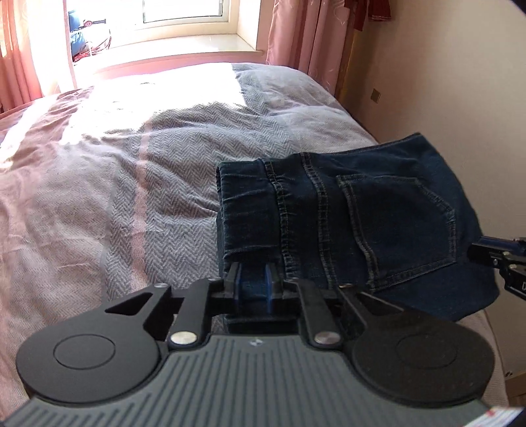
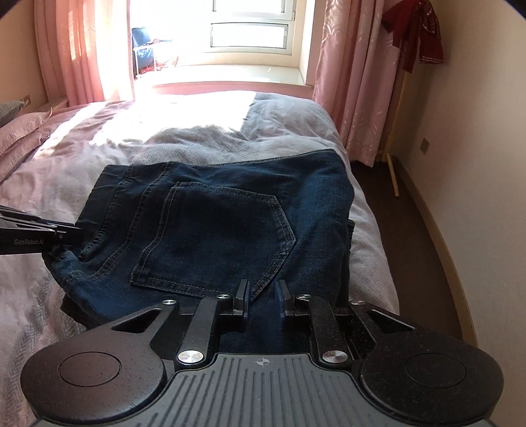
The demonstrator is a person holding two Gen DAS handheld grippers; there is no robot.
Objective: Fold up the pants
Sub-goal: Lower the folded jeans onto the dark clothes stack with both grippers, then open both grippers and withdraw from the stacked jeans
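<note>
Dark blue jeans [image 1: 378,223] lie folded into a short stack at the near right corner of the bed, back pocket [image 2: 213,230] facing up. My left gripper [image 1: 253,280] is shut on the rolled left end of the stack, with denim pinched between its blue pads. It also shows in the right wrist view as a black left gripper [image 2: 49,233] at the jeans' left edge. My right gripper [image 2: 263,295] is shut on the near edge of the jeans [image 2: 312,197], just below the pocket tip. The right gripper [image 1: 503,259] enters the left wrist view at the jeans' right side.
The bed cover [image 1: 131,180] is wrinkled grey and pink fabric, sunlit toward the window [image 2: 250,29]. Pink curtains [image 2: 348,82] hang on both sides. A wall [image 1: 443,82] runs close along the bed's right side, with dark floor [image 2: 411,230] and a leaning pole [image 2: 393,170]. Pillows [image 2: 19,131] lie far left.
</note>
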